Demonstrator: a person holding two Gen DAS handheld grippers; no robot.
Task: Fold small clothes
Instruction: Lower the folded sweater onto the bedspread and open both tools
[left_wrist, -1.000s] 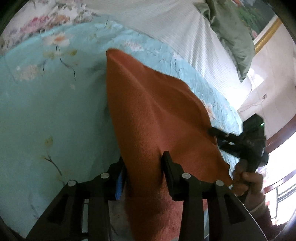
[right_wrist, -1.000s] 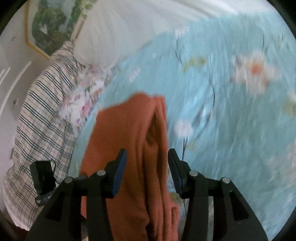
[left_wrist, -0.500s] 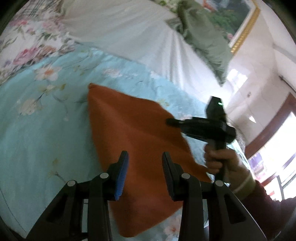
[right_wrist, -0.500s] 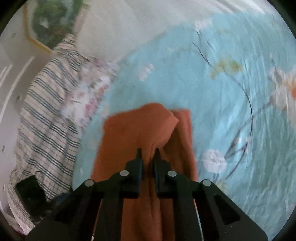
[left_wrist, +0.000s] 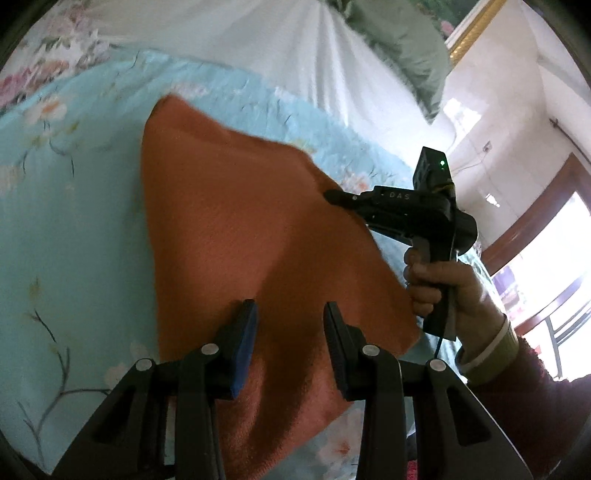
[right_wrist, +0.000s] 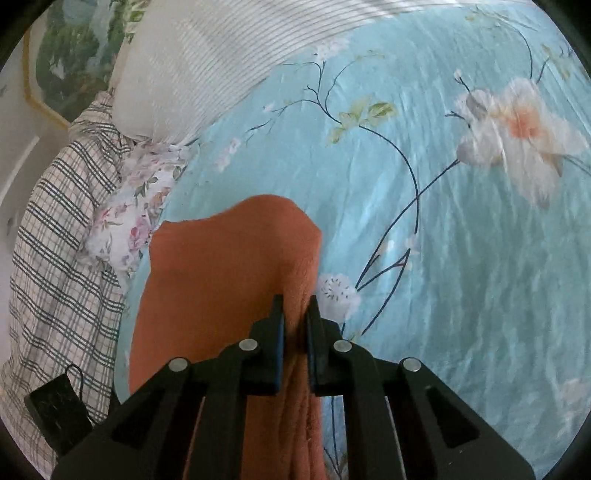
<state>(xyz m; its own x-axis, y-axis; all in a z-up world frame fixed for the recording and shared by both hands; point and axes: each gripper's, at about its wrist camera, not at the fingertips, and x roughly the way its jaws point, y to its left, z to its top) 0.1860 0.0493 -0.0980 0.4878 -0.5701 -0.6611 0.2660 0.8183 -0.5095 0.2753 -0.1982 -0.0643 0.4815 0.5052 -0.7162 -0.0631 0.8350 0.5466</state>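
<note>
Since a second ago the right tongs went from parted around the orange cloth to clamped on a bunched fold of it, and the left tongs, which then had cloth rising between their fingers, now sit free above it. Left tongs: part-open, narrow gap, nothing pinched; blue pad visible on the left finger, cloth lying below and past the tips. Right tongs: nearly closed, holding a ridge of orange fabric at the cloth's right edge, seen in the right wrist view. From the left wrist view the right tongs' tip touches the cloth's far right side, with the person's right hand wrapped on the handle, dark red sleeve behind. Cloth lies spread on the light blue floral bedspread, roughly flat, one corner pointing away toward the white striped pillow. Green pillow sits at upper right in the left view. Plaid fabric and a pink floral piece lie at the bed's left edge in the right view.
</note>
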